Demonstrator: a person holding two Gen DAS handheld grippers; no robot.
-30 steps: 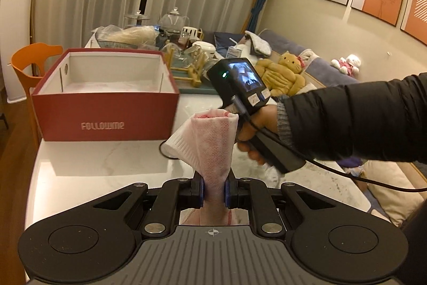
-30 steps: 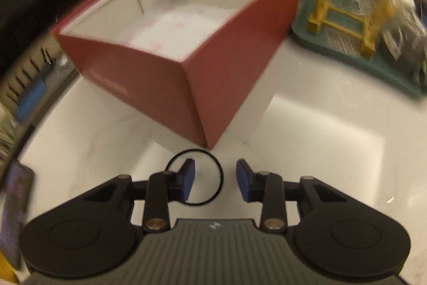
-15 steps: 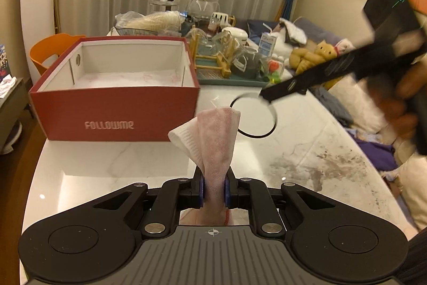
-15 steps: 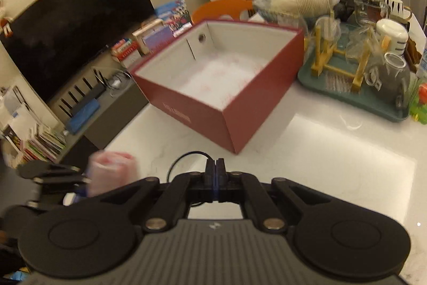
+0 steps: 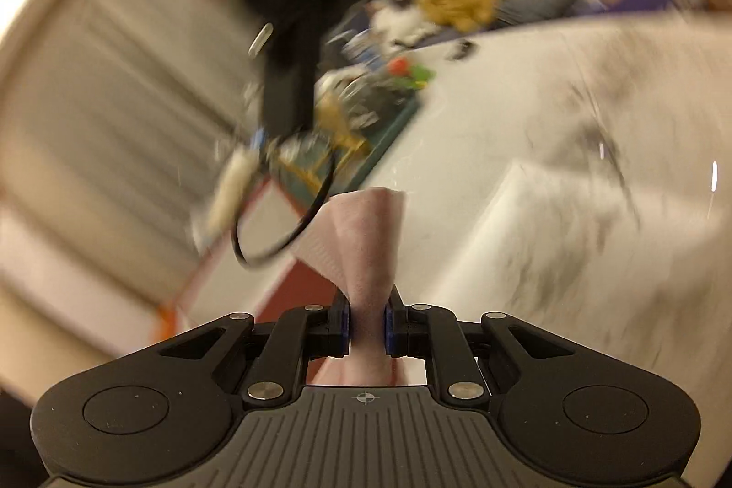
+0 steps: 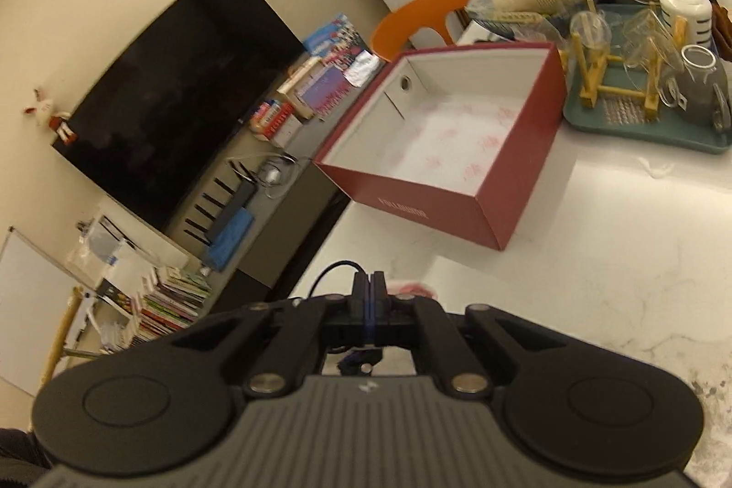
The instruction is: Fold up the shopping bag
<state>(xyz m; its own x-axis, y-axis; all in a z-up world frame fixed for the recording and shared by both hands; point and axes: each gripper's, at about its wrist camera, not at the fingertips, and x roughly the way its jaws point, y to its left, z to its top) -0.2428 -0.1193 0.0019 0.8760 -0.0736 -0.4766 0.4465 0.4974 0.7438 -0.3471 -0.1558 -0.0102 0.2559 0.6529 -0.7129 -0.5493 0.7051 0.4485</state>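
The folded shopping bag, a pink-and-white bundle, stands up out of the left gripper, its long axis running away from the camera along the fingers, which are nearly closed and pinch its narrow waist; the free end flares wider at the far tip. Just left of that tip hangs a black elastic loop, held by the right gripper, whose fingers are fully closed on the band. The left view is heavily blurred and tilted. Beyond on the white marble surface sits an open red box, with a teal tray of glassware at far right. A dark television hangs on the left wall above cluttered shelves.
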